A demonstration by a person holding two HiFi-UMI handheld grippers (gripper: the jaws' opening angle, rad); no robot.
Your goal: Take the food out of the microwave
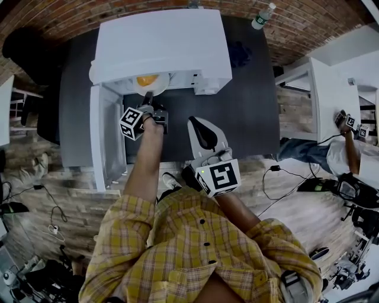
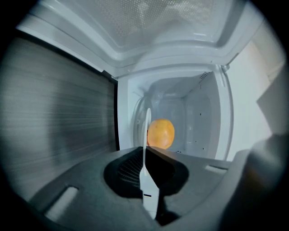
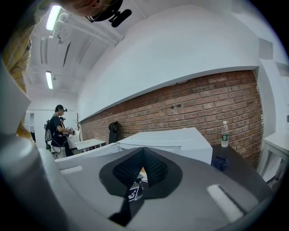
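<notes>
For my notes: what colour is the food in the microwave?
The food is orange, clearest in the left gripper view.

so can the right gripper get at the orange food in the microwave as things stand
Probably not cleanly. The door is open, but the left gripper sits in the opening, shut on the plate's rim before the orange food; the right gripper is outside.

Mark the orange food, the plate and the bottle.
orange food [image 2: 160, 133]: left gripper view, middle of its near side.
plate [image 2: 146, 128]: left gripper view, its edge-on rim.
bottle [image 1: 263, 16]: head view, its body.
</notes>
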